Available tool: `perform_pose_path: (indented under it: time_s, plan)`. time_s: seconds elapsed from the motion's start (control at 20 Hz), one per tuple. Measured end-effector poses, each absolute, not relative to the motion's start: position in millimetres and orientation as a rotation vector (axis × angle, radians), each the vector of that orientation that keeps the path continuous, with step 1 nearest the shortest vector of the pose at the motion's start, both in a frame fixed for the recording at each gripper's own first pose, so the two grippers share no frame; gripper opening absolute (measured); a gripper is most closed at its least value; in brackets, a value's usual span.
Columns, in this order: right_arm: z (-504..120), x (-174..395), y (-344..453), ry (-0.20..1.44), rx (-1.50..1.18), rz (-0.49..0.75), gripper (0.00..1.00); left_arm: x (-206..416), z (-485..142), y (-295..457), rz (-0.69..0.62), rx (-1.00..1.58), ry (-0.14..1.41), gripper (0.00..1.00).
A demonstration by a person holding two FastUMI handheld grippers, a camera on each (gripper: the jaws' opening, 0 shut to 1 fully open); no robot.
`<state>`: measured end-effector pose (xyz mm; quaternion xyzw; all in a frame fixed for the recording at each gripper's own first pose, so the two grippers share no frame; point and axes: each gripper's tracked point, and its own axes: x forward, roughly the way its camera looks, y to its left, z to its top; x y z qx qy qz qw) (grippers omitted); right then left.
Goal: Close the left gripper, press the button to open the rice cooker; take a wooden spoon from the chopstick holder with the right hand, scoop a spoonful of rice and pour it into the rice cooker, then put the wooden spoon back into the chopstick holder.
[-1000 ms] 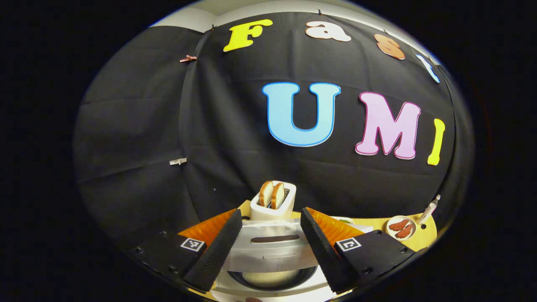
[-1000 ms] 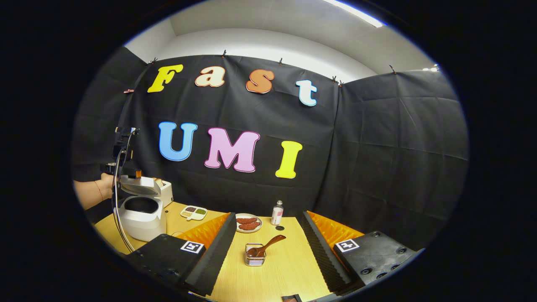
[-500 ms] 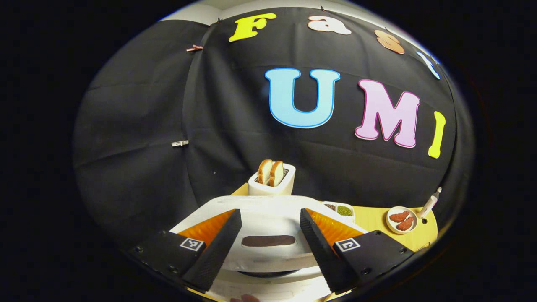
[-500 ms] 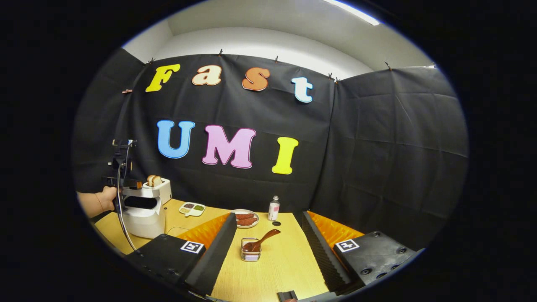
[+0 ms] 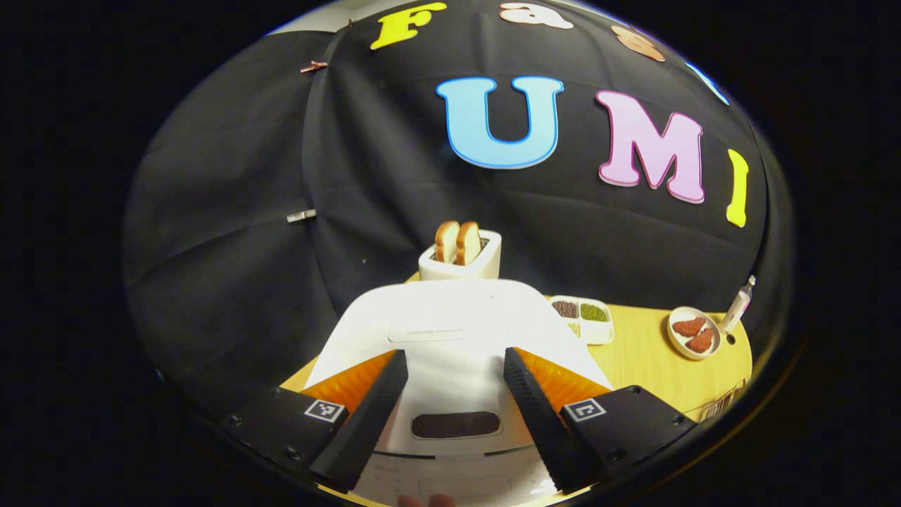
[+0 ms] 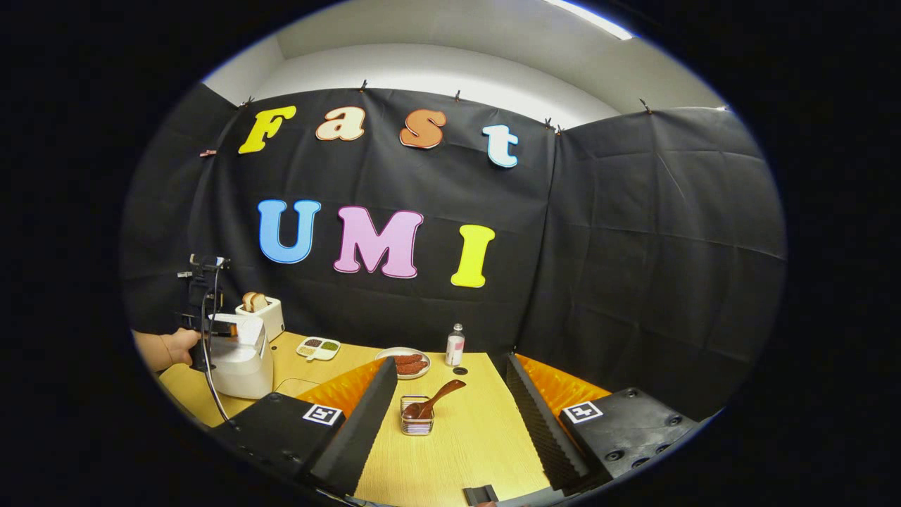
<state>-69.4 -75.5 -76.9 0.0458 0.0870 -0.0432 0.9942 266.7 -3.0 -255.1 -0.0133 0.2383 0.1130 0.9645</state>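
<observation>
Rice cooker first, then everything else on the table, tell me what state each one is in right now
rice cooker: lid down, shut.
toaster: two bread slices standing up out of its slots.
wooden spoon: in the chopstick holder, leaning, handle up to the right.
chopstick holder: upright on the table.
bottle: upright, capped.
plate: holding reddish pieces.
divided dish: compartments filled.
left gripper: fingers open, above the cooker lid.
right gripper: fingers open, empty.

Wooden table (image 6: 464, 436): rice cooker (image 6: 241, 355), toaster (image 6: 262, 313), plate (image 6: 402, 362).

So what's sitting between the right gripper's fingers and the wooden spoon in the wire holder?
Nothing: in the right gripper view, bare wooden table runs from the right gripper to the wooden spoon in its wire holder.
</observation>
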Motion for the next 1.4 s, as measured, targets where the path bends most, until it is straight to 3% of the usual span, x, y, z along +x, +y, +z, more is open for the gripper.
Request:
perform_pose_path:
  time_s: [0.2, 1.2, 1.4]
  plan:
    - [-80.9, -69.9, -76.7, 0.185, 0.090, -0.088, 0.98, 266.2, -250.3, -2.2, 0.229, -0.030, 0.411, 0.98]
    - [-86.4, -73.4, -86.2, 0.203, 0.159, -0.097, 0.98, 237.0, -251.9, -7.2, 0.218, 0.014, 0.379, 1.00]
    - [-87.3, -76.5, -88.0, 0.205, 0.166, -0.099, 0.98, 228.4, -212.7, -4.4, 0.210, 0.079, 0.284, 0.97]
